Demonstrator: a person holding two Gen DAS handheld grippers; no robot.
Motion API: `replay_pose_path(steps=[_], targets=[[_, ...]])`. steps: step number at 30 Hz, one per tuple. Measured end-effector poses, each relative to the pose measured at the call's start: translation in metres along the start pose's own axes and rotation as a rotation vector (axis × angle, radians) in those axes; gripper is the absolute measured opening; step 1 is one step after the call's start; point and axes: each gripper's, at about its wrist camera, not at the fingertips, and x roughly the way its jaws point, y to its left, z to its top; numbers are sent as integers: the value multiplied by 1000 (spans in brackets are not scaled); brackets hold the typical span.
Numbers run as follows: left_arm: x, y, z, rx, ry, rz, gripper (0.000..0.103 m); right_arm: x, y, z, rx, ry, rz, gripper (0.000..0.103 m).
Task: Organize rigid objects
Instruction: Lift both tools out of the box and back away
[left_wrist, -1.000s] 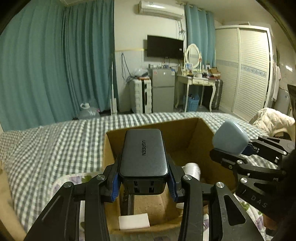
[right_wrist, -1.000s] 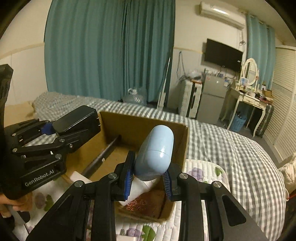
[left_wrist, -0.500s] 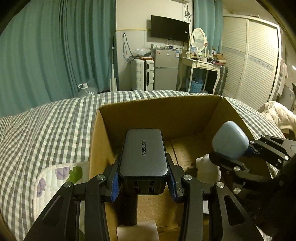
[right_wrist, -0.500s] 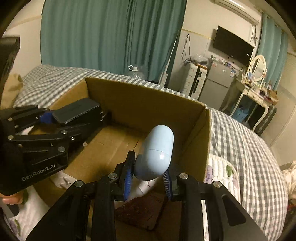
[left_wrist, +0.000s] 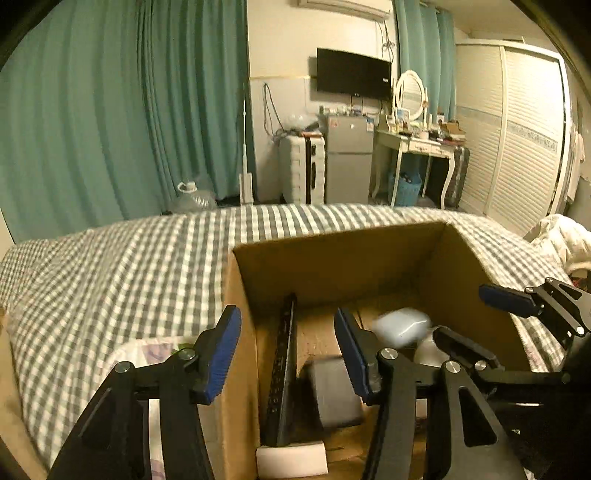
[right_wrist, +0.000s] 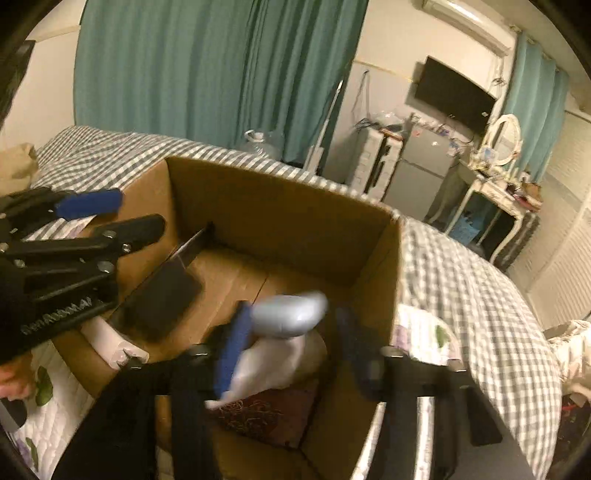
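Both the left gripper (left_wrist: 286, 350) and right gripper (right_wrist: 291, 341) gape empty over the cardboard box (left_wrist: 332, 258) on the bed (left_wrist: 110, 266), the black charger (left_wrist: 334, 391) and blue device (right_wrist: 290, 314) inside it.

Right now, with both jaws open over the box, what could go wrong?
1. The light blue device is blurred above the white item; it may be dropping and could bounce or roll.
2. The black charger sits against the black bar and may tip it.
3. The left gripper straddles the cardboard box wall and could snag it.
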Motion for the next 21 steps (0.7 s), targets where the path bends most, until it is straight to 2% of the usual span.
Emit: replay_pose_path(steps=[2,8,13,15,17,21], targets=[[-10,1,3,0,-15,7,56,-10,-4,3,10,-17,-9,58],[-41,5,11,-19,-60,18,70,-40,-15,7,57,-52,-25,60],[-72,-1,17,-9,-105,9,84,-70,-21,6,85,-93,-40,71],[-86,-3,18,-8,-130,9,97,-84,-25,6,98,-112,-49,81],[-99,-3,20,-8,-156,16,102,-100,-28,6,116,-140,-52,91],[-130,-5,23,-5,-200,20,103,-129,-31,4,130,-174,-53,93]])
